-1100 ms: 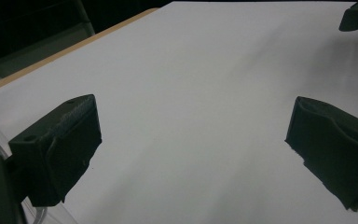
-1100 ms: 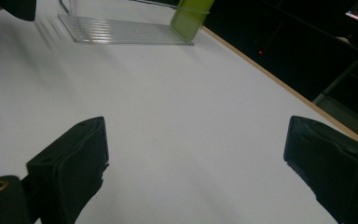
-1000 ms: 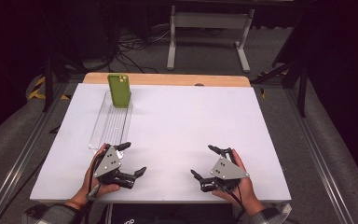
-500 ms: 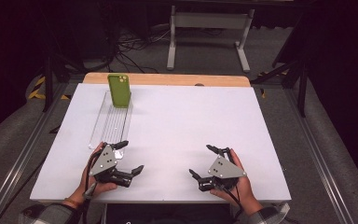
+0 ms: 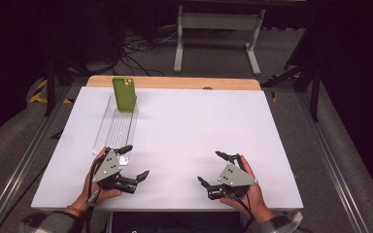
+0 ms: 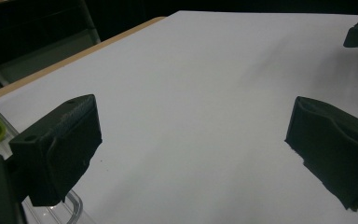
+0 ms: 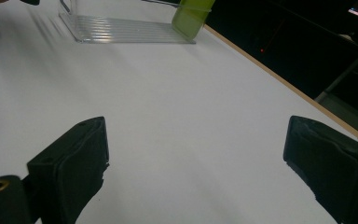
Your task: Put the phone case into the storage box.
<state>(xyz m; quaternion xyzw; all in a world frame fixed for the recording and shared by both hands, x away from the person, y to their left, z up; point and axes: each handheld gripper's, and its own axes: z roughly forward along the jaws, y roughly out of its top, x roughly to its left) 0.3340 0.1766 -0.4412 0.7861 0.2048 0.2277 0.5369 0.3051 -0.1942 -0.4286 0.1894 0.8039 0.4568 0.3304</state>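
Observation:
A green phone (image 5: 124, 94) stands upright at the far end of a clear ribbed plastic tray (image 5: 115, 129) on the left of the white table (image 5: 184, 126). In the right gripper view the tray (image 7: 121, 29) and the green phone (image 7: 191, 16) lie far off at the top. My left gripper (image 5: 135, 163) rests near the front left, just past the tray's near end, open and holding nothing. My right gripper (image 5: 212, 167) sits at the front right, open too. Bare white table shows between the wide-apart jaws in both gripper views.
A wooden strip (image 5: 175, 82) edges the table's far side. Beyond it stand a metal stand (image 5: 218, 29) and cables on a dark floor. Metal rails (image 5: 19, 170) run along both sides of the table. The table's middle is bare white surface.
Both hands have drawn slightly back toward the table's near edge. Both grippers remain open.

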